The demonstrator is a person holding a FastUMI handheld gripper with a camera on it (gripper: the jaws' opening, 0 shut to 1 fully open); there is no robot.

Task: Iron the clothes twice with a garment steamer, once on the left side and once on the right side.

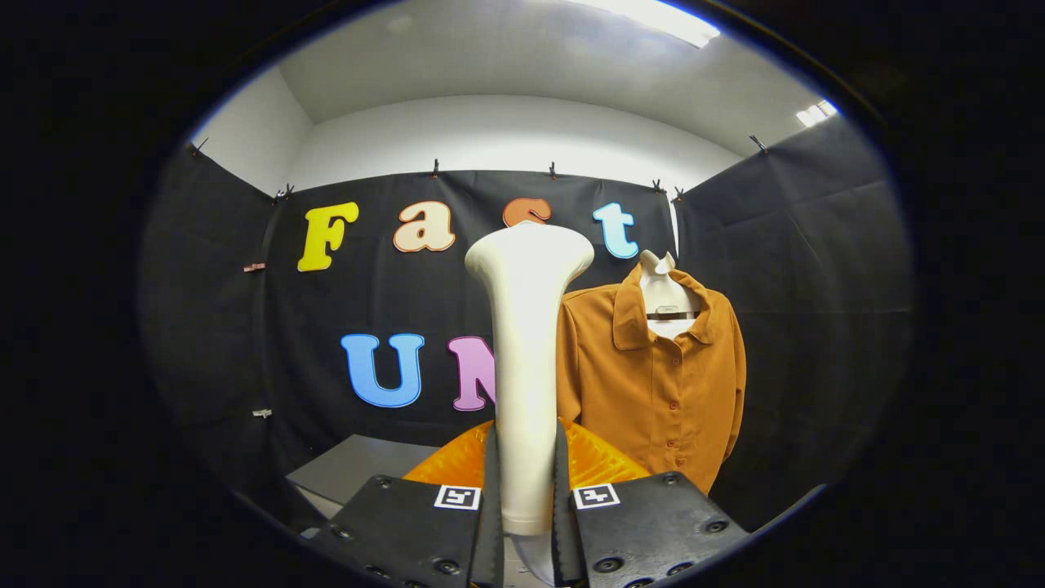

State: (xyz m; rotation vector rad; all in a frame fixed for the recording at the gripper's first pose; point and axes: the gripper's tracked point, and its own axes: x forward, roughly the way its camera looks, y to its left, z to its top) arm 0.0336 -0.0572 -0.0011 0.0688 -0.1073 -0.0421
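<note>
Black cloth is walling the booth on three sides under a white ceiling, and a grey table top point(359, 469) is showing low down to the left of the fingers.

Gripper view: the gripper point(525, 523) is clamping the garment steamer point(526, 359) by its slim cream handle, one finger pressing on each side, so the body is rising upright between them and flaring into a wide head at the top. Something orange and ridged point(600, 461) is lying just beyond the fingers, behind the handle's base; what it is cannot be told. Beyond and to the right, the orange shirt point(653, 384) is hanging buttoned on a pale mannequin form point(668, 298), collar open, well apart from the steamer head.

Judging from this, neither pass has begun, since the head is not touching the cloth. The handle is smooth and tapering, so it is likely slipping risk that matters most: a tilt toward the shirt could let the steamer rotate or slide in the fingers. The steamer is also blocking the middle of the view and hiding the shirt's left edge, so the left-side pass could land off the fabric or catch the sleeve. Pushing too hard could be swinging the light shirt or rocking the form, and the button placket could be snagging the head on the way down.
</note>
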